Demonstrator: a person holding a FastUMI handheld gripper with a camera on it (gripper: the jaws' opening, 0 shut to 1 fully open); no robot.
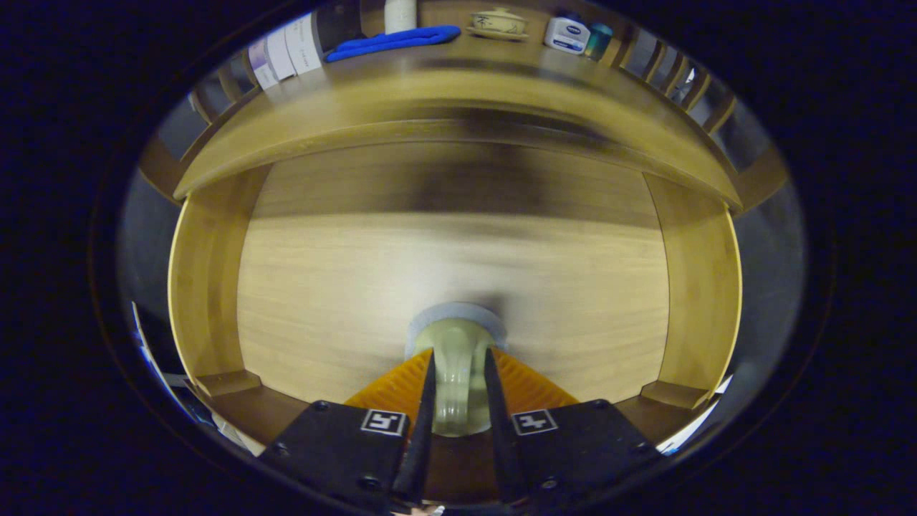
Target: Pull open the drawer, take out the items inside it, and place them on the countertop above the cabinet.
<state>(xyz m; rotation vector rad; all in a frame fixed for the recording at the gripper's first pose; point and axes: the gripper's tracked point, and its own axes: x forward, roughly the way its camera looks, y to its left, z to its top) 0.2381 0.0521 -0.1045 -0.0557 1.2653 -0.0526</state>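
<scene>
My gripper points down into the pulled-open wooden drawer. Both fingers press on a small pale translucent bottle with a round grey end that faces away from me. The bottle hangs over the drawer's bare wooden floor, near its front edge. I cannot tell whether it still touches the floor. Beyond the drawer, the cabinet's wooden countertop stretches across the far side.
A blue cloth, a lidded ceramic cup on a saucer, a white jar, a teal bottle and white boxes stand along the back of the countertop. A wooden railing runs behind them.
</scene>
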